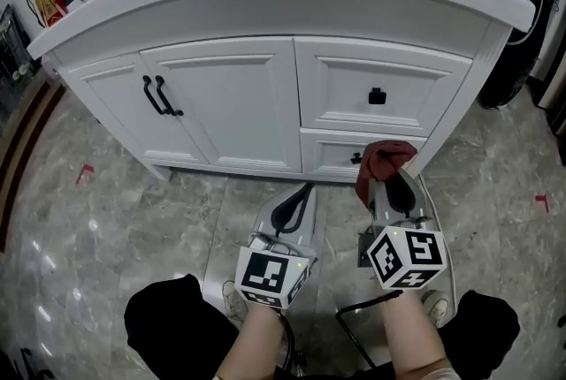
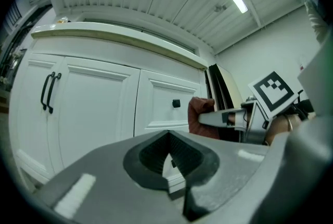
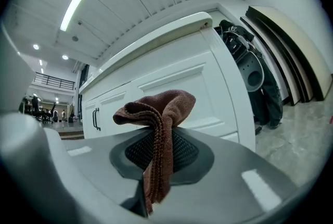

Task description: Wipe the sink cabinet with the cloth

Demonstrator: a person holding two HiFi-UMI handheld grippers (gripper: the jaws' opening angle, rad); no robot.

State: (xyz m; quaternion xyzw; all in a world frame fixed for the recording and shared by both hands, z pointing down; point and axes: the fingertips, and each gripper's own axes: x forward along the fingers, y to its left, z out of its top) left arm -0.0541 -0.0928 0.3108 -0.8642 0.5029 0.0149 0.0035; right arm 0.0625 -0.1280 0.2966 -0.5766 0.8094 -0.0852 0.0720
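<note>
The cloth [image 3: 158, 108], likely soft and light, is clamped at its fold by the right gripper [image 1: 392, 186] beside the cabinet [image 1: 221, 104]; the left gripper [image 1: 296, 203] is closed and empty.

No legible text or numbers anywhere.

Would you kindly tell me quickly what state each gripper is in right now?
Left gripper: tongs shut, nothing between them.
Right gripper: tongs shut on the cloth.
</note>
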